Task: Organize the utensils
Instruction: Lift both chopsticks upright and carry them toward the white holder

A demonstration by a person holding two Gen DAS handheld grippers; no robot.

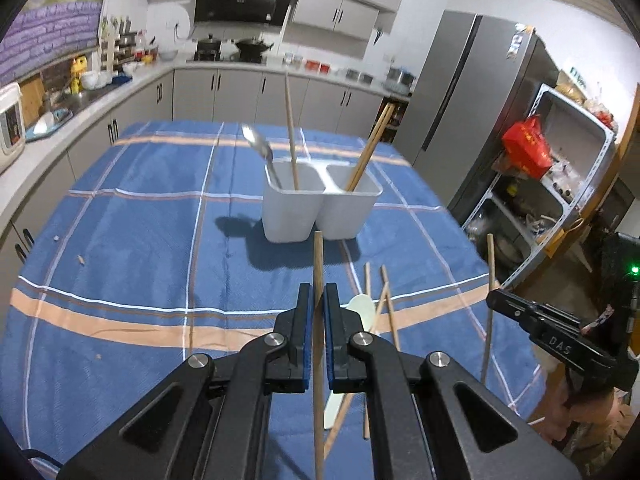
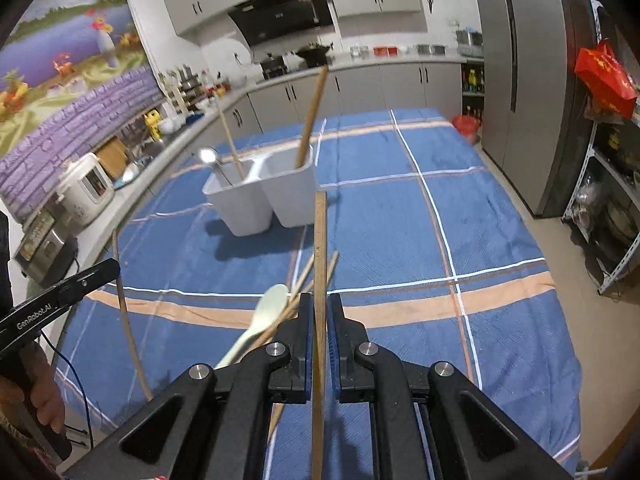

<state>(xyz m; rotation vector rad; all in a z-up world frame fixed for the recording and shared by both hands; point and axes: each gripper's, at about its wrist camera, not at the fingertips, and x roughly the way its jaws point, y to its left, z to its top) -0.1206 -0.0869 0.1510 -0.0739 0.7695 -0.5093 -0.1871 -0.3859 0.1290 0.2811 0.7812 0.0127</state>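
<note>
A white two-compartment holder stands mid-table. Its left bin holds a metal spoon and one chopstick; its right bin holds chopsticks. My left gripper is shut on an upright wooden chopstick, above the table in front of the holder. My right gripper is shut on another upright chopstick. Loose chopsticks and a pale green spoon lie on the cloth beneath both grippers.
The table carries a blue plaid cloth. The right gripper shows at the right edge of the left wrist view; the left one at the left edge of the right wrist view. Counters lie left, a fridge and shelf right.
</note>
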